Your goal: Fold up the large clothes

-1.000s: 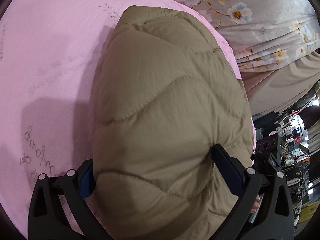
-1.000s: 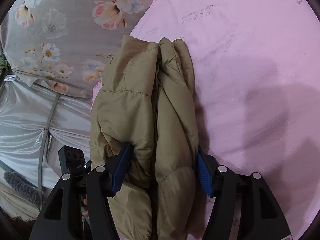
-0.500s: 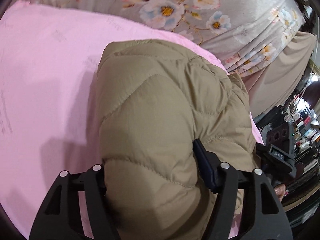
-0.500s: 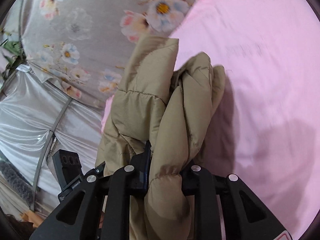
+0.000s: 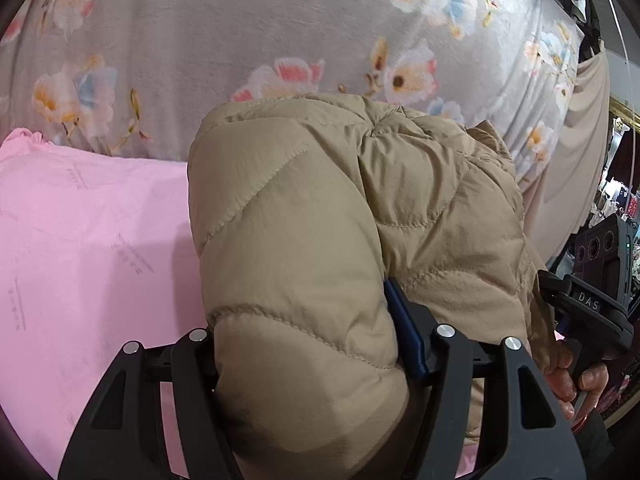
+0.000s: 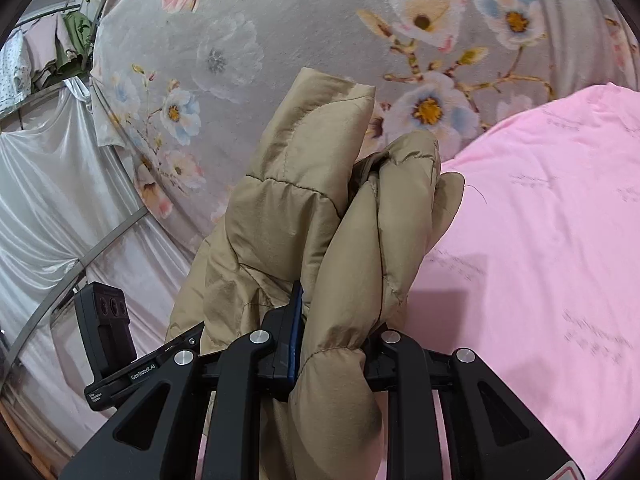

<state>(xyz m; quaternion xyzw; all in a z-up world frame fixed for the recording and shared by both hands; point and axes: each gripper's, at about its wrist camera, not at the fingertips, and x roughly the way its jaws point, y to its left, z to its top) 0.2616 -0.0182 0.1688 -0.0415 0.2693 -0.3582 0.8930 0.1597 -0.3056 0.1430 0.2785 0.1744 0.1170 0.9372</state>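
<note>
Between the black fingers of the left hand-held gripper (image 5: 316, 344), a thick roll of the tan quilted jacket (image 5: 320, 240) is clamped, bulging over both fingers and hiding the left one almost wholly; the blue pad of the right finger presses into the fabric. Left of the jacket lies the pink sheet (image 5: 80, 240), faint script printed on it. Behind, a grey floral blanket (image 5: 240, 32) fills the upper view. Far right in this view, the person's hand (image 5: 568, 376) grips the handle of the other device, a black camera block above it.

Right wrist view, left to right: white satin drape (image 6: 44, 208) with curved metal rails across it, hanging laundry top left, then the other unit's black camera block (image 6: 106, 324). Centre, the right hand-held gripper (image 6: 332, 340) is pinched narrow on a bunched fold of the jacket (image 6: 304, 208), which stands up in padded lobes and blocks the middle ground. Floral blanket (image 6: 320, 32) behind; pink sheet (image 6: 540, 240) to the right, jacket shadow falling on it.
</note>
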